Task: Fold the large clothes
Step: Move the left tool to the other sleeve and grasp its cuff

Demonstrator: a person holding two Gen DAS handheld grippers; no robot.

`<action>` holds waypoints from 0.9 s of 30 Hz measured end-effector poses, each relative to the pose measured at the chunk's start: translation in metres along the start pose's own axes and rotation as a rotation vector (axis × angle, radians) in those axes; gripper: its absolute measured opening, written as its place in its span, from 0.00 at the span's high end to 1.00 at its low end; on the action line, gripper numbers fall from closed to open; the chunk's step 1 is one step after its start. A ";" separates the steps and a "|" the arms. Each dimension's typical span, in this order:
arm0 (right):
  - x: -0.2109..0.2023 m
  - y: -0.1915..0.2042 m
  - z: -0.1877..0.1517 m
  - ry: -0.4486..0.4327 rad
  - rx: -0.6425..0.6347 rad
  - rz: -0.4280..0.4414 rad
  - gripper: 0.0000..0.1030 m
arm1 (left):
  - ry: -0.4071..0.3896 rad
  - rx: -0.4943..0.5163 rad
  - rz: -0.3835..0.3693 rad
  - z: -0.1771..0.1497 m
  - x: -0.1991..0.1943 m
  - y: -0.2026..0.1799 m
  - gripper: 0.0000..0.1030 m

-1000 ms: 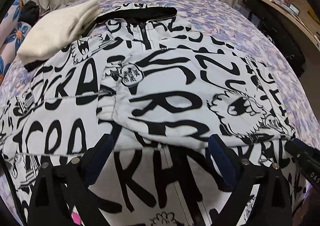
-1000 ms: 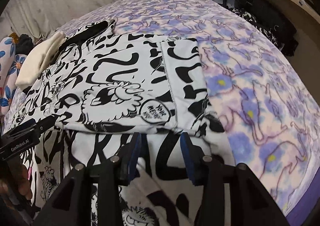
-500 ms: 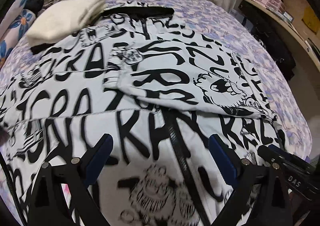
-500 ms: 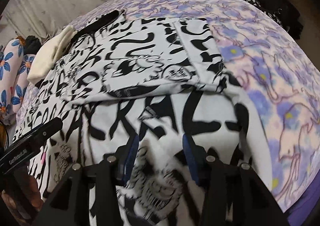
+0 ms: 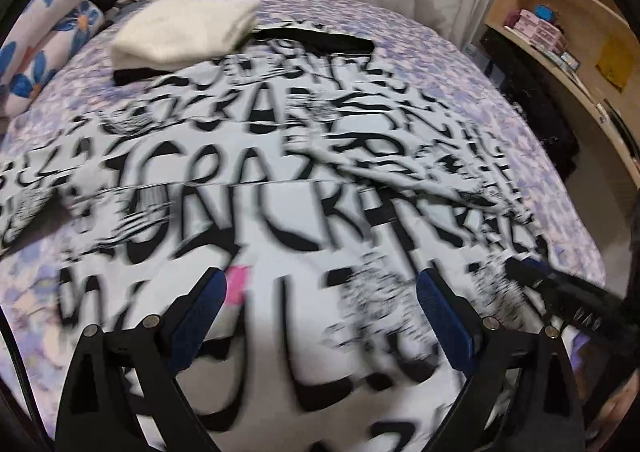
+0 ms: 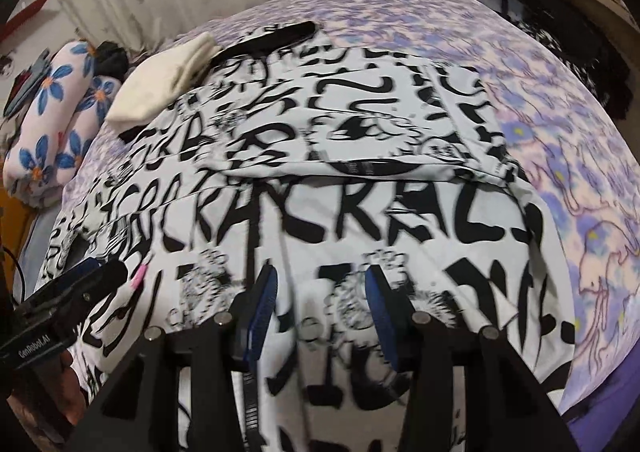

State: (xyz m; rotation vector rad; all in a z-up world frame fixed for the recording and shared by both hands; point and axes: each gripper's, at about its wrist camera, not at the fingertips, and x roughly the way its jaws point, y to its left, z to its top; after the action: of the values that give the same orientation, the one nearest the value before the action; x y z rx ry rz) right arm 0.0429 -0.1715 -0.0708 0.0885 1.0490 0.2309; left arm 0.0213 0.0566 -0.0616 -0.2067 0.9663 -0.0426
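Observation:
A large white jacket with black graffiti lettering lies spread on the bed; it also shows in the right wrist view. One sleeve is folded across its chest. My left gripper is open and empty above the jacket's lower part. My right gripper is open and empty over the lower hem area. The right gripper shows at the right edge of the left view; the left one shows at the left of the right view. The jacket's near hem is out of view.
A folded cream garment lies by the jacket's black collar. The bed has a purple floral cover. Flowered pillows lie at the far left. Wooden shelves stand to the right, a curtain behind.
Both grippers have pulled back toward the near end of the jacket, so more of its lower part shows. Both stay open and empty.

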 end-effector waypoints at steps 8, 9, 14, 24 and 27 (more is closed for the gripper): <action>-0.001 0.046 0.002 -0.012 -0.089 0.018 0.56 | -0.029 -0.173 0.123 -0.018 -0.032 0.098 0.08; 0.000 0.054 0.003 -0.012 -0.103 0.023 0.56 | -0.035 -0.190 0.133 -0.019 -0.036 0.110 0.08; 0.006 0.095 0.008 -0.019 -0.176 0.050 0.56 | -0.072 -0.268 0.172 -0.020 -0.057 0.167 0.08; 0.031 0.204 0.028 -0.075 -0.310 0.140 0.56 | -0.096 -0.459 0.115 -0.029 -0.077 0.273 0.08; 0.046 0.235 0.032 -0.078 -0.340 0.154 0.56 | -0.104 -0.535 0.087 -0.033 -0.071 0.308 0.08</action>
State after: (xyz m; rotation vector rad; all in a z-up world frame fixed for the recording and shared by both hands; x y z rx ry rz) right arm 0.0581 0.0691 -0.0505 -0.1283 0.9135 0.5379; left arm -0.0633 0.3624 -0.0811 -0.6518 0.8662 0.3074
